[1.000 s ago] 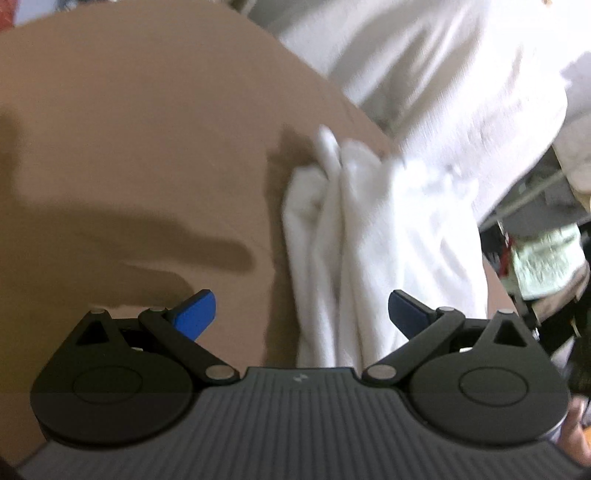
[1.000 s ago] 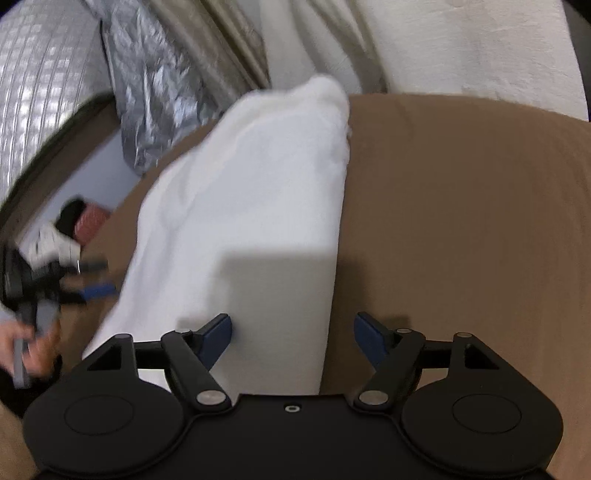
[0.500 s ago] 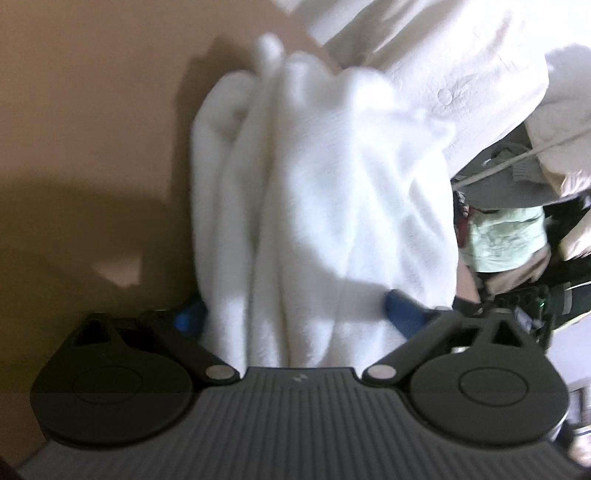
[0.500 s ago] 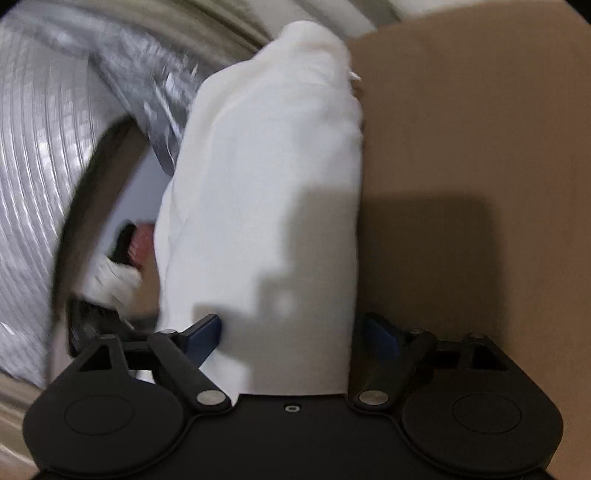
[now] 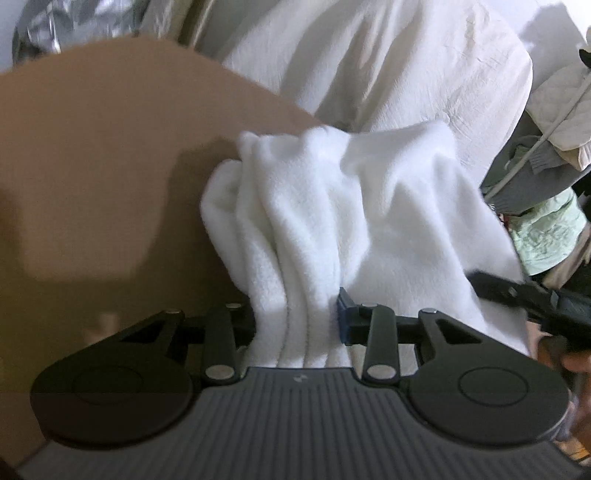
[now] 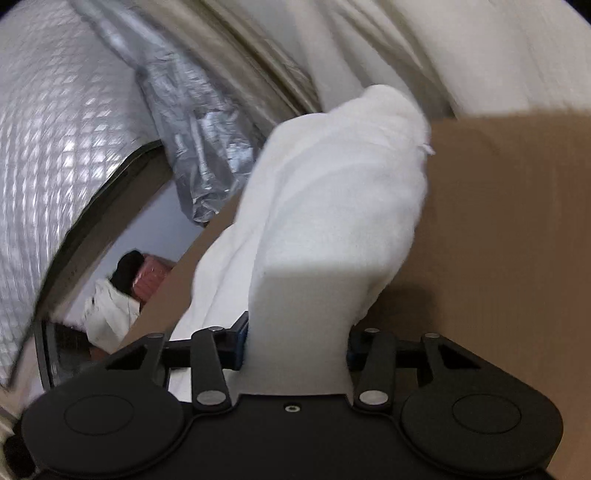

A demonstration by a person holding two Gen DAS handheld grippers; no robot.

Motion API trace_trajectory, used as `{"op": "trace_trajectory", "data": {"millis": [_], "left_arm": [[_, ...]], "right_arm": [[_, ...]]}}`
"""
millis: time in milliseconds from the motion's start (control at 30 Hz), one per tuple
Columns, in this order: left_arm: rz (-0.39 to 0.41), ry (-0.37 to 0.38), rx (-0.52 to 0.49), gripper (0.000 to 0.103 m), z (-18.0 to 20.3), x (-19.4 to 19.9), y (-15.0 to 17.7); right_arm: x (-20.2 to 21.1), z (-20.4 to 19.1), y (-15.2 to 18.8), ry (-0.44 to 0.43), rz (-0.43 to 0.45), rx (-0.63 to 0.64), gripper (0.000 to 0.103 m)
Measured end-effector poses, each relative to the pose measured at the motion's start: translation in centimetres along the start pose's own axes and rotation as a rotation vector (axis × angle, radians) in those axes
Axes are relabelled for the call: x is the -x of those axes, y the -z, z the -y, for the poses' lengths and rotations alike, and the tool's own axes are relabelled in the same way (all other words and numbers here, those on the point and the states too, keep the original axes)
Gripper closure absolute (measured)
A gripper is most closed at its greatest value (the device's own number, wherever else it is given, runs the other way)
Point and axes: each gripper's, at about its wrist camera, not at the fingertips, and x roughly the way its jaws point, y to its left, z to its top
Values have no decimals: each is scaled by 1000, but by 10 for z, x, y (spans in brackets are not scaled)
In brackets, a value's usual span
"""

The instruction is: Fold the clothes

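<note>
- Two tools grip one white fleece garment point(image 5: 354, 221) that lies bunched on a brown counter point(image 5: 110, 166).
- Left side of the left wrist view: bare brown counter carrying soft shadows, with crinkled silver foil point(image 5: 55, 22) at the top corner.
- Centre of that view: the left tool point(image 5: 297, 317) is closed narrowly on a gathered handful of the garment; folds of fleece run down between its blue-padded fingers point(image 5: 343, 314), and the left pad is hidden by the cloth.
- Behind the garment hangs a pale cream sheet point(image 5: 388, 66).
- Right edge of that view: the right tool point(image 5: 532, 295) appears as a dark blurred shape touching the garment's far side, with a pale green cloth point(image 5: 546, 236) beyond it.
- Left part of the right wrist view: quilted silver material point(image 6: 55, 147) and a crumpled white cloth point(image 6: 107, 314) lower down, off the counter.
- Centre of that view: the right tool point(image 6: 297, 343) is clamped on a flat fold of the garment point(image 6: 332, 221), which rises from its jaws and stretches away along the counter edge.
- Right of it: bare brown counter point(image 6: 498, 221).
</note>
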Motion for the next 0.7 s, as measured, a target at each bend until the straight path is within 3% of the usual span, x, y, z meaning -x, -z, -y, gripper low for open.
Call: {"op": "trace_trajectory", "data": {"millis": [267,467,700], "left_arm": [[55,-50,-42,68,11,52,-14],[95,-88,-76,68,18,90,-23],[78,-167,-145,68,22,124,-34]], "right_arm": [[27,-42,-13,-15,58,122,54],[36,-72,5,-53,58,136,54],[39,-94,13,-121,63,167,54]]}}
